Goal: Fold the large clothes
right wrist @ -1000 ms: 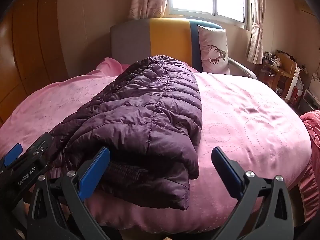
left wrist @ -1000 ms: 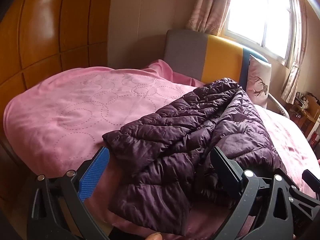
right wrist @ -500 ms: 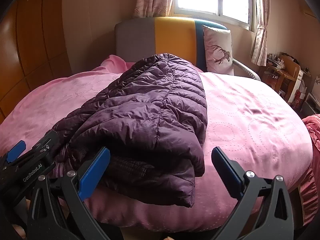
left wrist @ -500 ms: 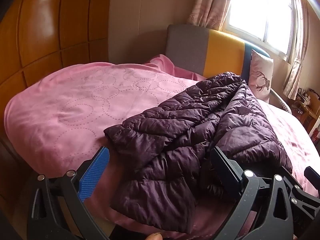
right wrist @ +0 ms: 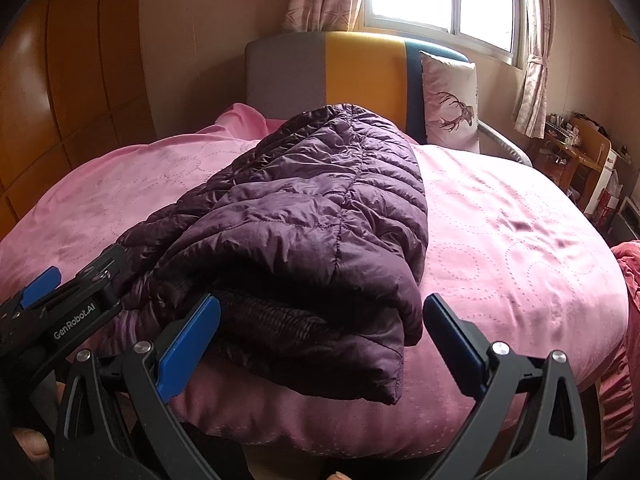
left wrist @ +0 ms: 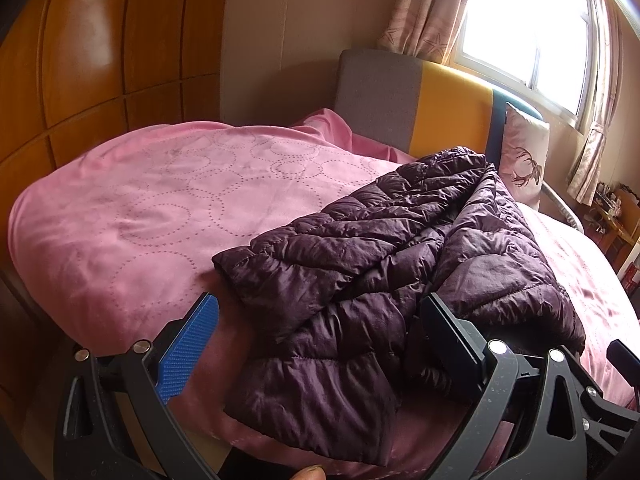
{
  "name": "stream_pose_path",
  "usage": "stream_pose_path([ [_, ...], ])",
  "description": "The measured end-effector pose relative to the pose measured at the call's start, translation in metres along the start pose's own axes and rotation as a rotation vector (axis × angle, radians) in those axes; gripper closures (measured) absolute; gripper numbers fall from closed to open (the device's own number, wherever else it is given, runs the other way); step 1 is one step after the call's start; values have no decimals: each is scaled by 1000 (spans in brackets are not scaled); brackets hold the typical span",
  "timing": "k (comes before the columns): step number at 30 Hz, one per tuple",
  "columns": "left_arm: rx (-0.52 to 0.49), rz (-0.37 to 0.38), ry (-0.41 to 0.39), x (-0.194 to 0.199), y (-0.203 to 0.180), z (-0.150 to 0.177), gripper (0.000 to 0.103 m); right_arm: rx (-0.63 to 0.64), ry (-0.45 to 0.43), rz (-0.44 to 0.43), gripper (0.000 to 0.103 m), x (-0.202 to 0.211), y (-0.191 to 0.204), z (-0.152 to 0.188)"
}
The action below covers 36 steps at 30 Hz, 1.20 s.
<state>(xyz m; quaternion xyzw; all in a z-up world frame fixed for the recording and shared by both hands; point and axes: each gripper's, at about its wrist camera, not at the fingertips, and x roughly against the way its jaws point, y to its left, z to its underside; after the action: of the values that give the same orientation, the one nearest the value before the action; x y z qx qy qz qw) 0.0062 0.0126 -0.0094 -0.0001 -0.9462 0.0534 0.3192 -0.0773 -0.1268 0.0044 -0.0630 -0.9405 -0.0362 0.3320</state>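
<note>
Both grippers, left (left wrist: pixel 316 340) and right (right wrist: pixel 320 336), hover wide open and empty by the jacket (right wrist: pixel 312 216) at the bed's (right wrist: pixel 520 240) near edge; pinch hem corners through all layers

The jacket (right wrist: pixel 304 216) lies on the bed (right wrist: pixel 520 240), pillow (right wrist: pixel 450 108) behind it against the headboard (right wrist: pixel 360 68), both claws in front.

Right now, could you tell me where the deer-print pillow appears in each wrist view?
Left wrist: deer-print pillow at right of centre, upper half, beyond the purple jacket.
Right wrist: pillow upper right of centre.
Shared landmark: it leans on the headboard, beside its yellow panel.
</note>
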Motion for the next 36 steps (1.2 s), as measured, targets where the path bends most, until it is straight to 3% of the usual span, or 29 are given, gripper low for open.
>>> stream_pose_path([
  [12,9,4,6,-1,2,1,3,54,55,-26,2,-10,6,1],
  [36,16,-9,25,-6,6,-1,3,64,23,-13,2,-8,5,-3],
])
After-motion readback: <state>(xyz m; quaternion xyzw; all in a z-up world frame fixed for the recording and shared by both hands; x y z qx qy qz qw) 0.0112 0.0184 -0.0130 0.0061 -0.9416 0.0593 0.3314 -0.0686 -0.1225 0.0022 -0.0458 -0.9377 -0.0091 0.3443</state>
